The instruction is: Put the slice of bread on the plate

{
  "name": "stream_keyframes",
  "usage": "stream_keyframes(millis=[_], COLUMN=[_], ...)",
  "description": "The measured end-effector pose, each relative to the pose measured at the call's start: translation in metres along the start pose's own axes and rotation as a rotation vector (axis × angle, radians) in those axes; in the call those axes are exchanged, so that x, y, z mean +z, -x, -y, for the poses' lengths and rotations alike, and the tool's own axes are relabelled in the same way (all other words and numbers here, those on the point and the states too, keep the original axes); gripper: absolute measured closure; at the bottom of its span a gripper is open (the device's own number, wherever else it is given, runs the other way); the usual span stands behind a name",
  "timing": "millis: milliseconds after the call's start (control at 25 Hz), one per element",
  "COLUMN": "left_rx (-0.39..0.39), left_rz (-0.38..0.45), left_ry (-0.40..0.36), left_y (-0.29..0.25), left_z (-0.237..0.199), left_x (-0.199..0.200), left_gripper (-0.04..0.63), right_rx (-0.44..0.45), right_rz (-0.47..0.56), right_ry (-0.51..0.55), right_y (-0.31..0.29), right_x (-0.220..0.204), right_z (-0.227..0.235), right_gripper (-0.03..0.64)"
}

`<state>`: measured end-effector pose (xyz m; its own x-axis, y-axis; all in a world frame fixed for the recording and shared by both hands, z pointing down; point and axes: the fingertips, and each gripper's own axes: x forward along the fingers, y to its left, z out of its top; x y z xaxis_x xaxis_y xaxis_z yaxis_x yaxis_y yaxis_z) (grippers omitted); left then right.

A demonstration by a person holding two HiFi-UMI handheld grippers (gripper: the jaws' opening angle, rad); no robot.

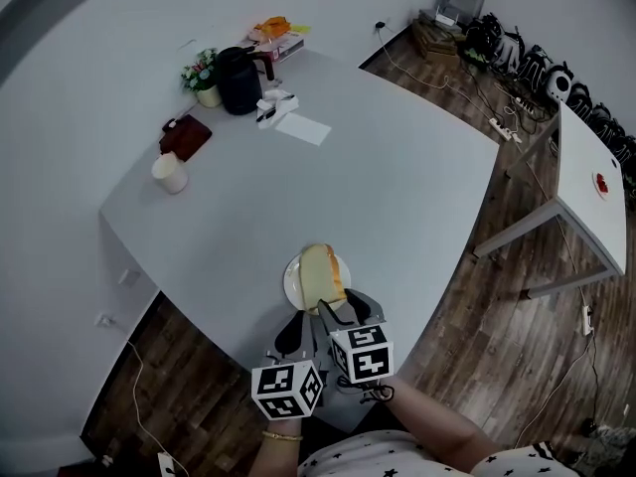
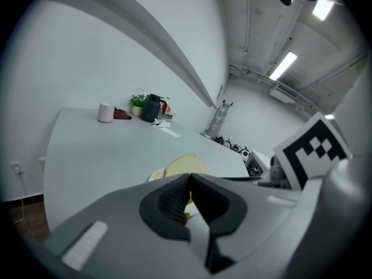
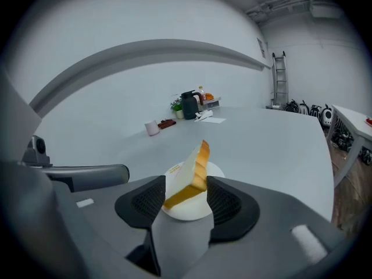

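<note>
A slice of bread (image 1: 321, 271) with a golden crust stands tilted on edge over a small white plate (image 1: 291, 284) near the front edge of the grey table (image 1: 397, 187). In the right gripper view the bread (image 3: 189, 176) leans between the jaws of my right gripper (image 3: 186, 199), its lower end over the plate (image 3: 189, 212). The jaws stand wide and the pads do not press it. My left gripper (image 2: 189, 179) is shut and empty, just left of the plate (image 2: 156, 175), with the bread (image 2: 186, 164) beyond its tips. Both grippers (image 1: 338, 311) (image 1: 293, 331) sit side by side at the table edge.
At the table's far left corner stand a white cup (image 1: 170, 173), a dark red pouch (image 1: 185, 137), a black kettle (image 1: 238, 79), a small flower pot (image 1: 204, 76) and a sheet of paper (image 1: 303, 127). A second white table (image 1: 591, 182) stands to the right, with cables on the wooden floor.
</note>
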<state>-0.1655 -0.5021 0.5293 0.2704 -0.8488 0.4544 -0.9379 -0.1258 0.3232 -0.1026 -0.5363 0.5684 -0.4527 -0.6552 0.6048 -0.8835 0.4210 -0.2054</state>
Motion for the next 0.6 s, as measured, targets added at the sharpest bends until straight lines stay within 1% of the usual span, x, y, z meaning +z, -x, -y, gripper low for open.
stream_keyframes(millis=[160,240,320,520,560,600], left_rx=[-0.011,-0.014,-0.016,-0.018,-0.019,-0.020], left_rz=[-0.002,-0.005,-0.008,-0.002,-0.001,0.000], left_ry=[-0.004,-0.004,-0.003,-0.004,-0.008,-0.011], left_y=[-0.003,-0.003,-0.003,-0.001,0.000,0.001], left_z=[0.009,0.012,0.014,0.017,0.018,0.019], left_x=[-0.002,-0.004,-0.006,-0.007,-0.008,-0.008], left_gripper=[0.588,0.588,0.588,0.588,0.588,0.588], right_rx=[-0.044,-0.063,-0.064,-0.032,-0.026,-0.020], right_rz=[0.008,0.030,0.048,0.083,0.091,0.099], right_ry=[0.008,0.019,0.012,-0.009,-0.013,-0.018], right_y=[0.004,0.008,0.013,0.026,0.029,0.033], right_x=[-0.003,0.000,0.002,0.003,0.002,0.002], right_z=[0.015,0.020,0.021,0.015,0.013,0.011], right_gripper=[0.324,0.308,0.310,0.360,0.406,0.468])
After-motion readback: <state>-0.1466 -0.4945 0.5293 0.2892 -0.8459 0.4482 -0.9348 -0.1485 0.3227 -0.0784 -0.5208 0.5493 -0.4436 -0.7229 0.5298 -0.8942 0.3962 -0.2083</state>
